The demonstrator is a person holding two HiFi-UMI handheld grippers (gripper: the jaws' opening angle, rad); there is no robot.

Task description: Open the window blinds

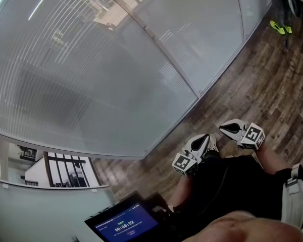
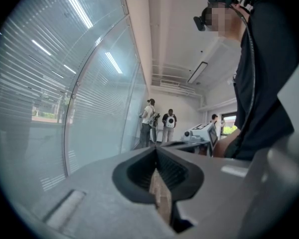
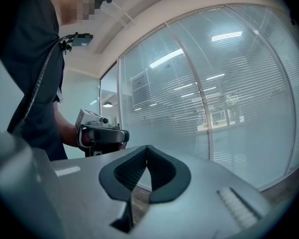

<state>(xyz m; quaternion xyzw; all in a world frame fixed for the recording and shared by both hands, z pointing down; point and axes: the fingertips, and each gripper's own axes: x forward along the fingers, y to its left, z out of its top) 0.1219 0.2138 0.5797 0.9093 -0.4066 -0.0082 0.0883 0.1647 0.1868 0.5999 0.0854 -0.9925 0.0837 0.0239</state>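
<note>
Closed white slatted blinds (image 1: 91, 74) hang behind tall glass panes and fill most of the head view. They also show in the left gripper view (image 2: 50, 83) and the right gripper view (image 3: 229, 93). Both grippers are held level in front of the person's body, well short of the glass. My left gripper (image 1: 201, 144) is shut with nothing between its jaws, tips touching (image 2: 156, 148). My right gripper (image 1: 231, 128) is just to its right, also shut and empty (image 3: 147, 147). Each gripper shows in the other's view: the left (image 3: 97, 133), the right (image 2: 202, 132).
The floor is dark wood planks (image 1: 262, 79). A glass strip below the blinds' bottom edge shows buildings outside (image 1: 55, 170). A dark screen device (image 1: 123, 226) sits at the person's chest. A yellow-green object (image 1: 280, 28) lies on the floor far right. People (image 2: 149, 121) stand far down the room.
</note>
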